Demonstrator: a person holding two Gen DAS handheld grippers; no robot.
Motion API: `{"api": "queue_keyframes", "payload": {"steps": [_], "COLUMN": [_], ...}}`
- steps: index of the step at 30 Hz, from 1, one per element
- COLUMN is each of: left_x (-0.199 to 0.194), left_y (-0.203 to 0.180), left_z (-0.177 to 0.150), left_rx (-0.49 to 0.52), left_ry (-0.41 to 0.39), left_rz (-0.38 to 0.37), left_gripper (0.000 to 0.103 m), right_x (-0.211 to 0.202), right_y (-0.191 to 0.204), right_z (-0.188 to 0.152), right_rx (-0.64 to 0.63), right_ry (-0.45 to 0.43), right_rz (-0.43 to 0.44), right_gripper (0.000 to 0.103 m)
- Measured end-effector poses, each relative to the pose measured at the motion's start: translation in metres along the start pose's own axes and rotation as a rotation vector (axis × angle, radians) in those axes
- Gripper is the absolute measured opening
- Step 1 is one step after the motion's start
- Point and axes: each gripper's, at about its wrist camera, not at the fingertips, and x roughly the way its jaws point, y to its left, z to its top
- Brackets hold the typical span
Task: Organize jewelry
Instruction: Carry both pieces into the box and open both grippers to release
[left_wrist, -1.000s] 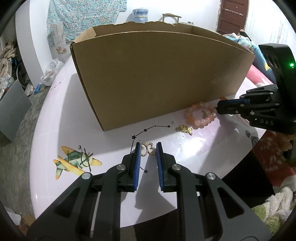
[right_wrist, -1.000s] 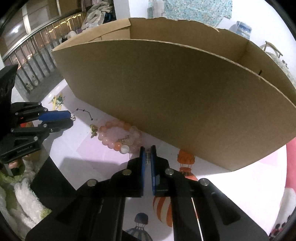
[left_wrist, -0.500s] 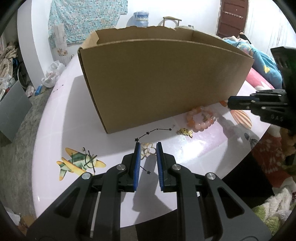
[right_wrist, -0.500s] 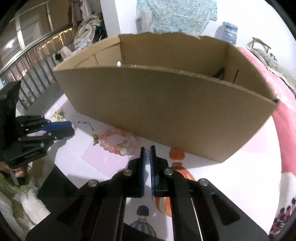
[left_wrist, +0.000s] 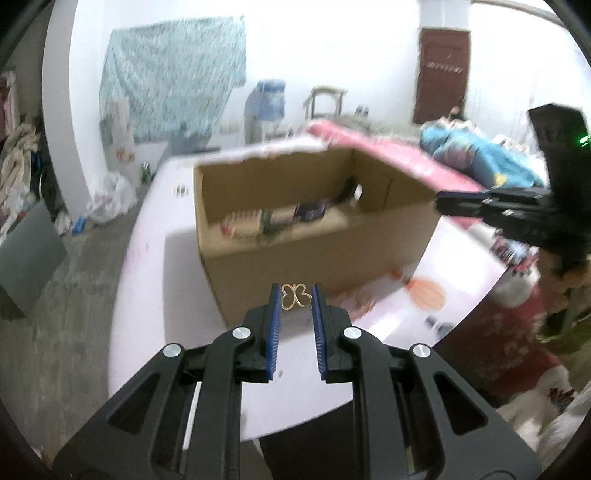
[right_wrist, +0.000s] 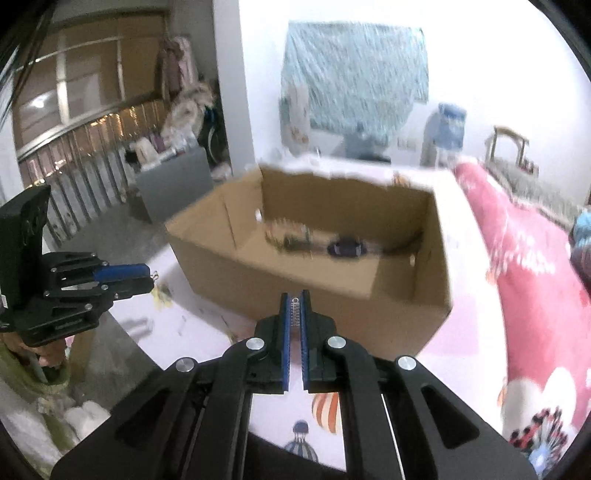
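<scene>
The left gripper (left_wrist: 294, 295) is held up off the white table (left_wrist: 147, 295), level and pointing toward the near wall of the open cardboard box (left_wrist: 317, 258), with its blue pads (left_wrist: 274, 314) pinching a small gold butterfly-shaped charm (left_wrist: 294, 295) by its two sides, close to the fingertips. The right gripper (right_wrist: 294, 306) is also raised above the table, tipped a little downward toward the box so that its camera looks over the near wall into the inside; its pads are drawn almost together on a small pale ridged piece of jewelry (right_wrist: 295, 310) standing between them near the tips. In the left view the right gripper reaches in from the right, above the box's right corner. In the right view the left gripper sits at the left edge, beside the box's left end. Blurred items lie on the box floor (right_wrist: 314, 243); what they are cannot be told.
</scene>
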Motion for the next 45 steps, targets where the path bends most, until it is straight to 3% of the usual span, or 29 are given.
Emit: {"api": "queue_keyframes", "payload": {"steps": [4,8,10,16,21,27,34,36,40,45], "left_x": [-0.007,0.022,0.048,0.148,0.185,0.185,0.182,0.179,0.167,0.126], "left_y": [-0.004,-0.001,0.002,0.023,0.045,0.050,0.055,0.058,0.060,0.055], "left_z": [0.040,0.077,0.093,0.114,0.105,0.101,0.102,0.102,0.104,0.110], "left_rx": [0.039,0.029,0.010,-0.075,-0.149,-0.172,-0.181,-0.191,-0.199,-0.183], "left_ry": [-0.067,-0.030,0.013,0.254,0.360,0.360,0.359,0.356,0.333,0.221], "left_rz": [-0.027,-0.082,-0.108,-0.080,-0.077,-0.084,-0.061,-0.056,-0.055,-0.071], "left_gripper": [0.016,0.016,0.016,0.015,0.016,0.024,0.026,0.026,0.026,0.044], "right_x": [-0.001,0.027,0.049,0.136,0.169,0.171,0.165,0.162,0.143,0.100], "right_y": [-0.004,-0.023,-0.032,-0.070,-0.088,-0.088,-0.090,-0.091,-0.089,-0.084], "right_z": [0.032,0.063,0.073,0.087,0.080,0.077,0.079,0.081,0.085,0.089], "right_rx": [-0.026,0.020,0.049,0.178,0.269,0.262,0.265,0.261,0.250,0.270], "right_ry": [-0.059,-0.013,0.042,0.298,0.388,0.381,0.367,0.356,0.304,0.198], "right_rz": [0.034,0.097,0.113,0.114,0.116,0.113,0.093,0.087,0.074,0.079], "right_gripper": [0.005,0.005,0.005,0.005,0.005,0.006,0.008,0.017,0.021,0.039]}}
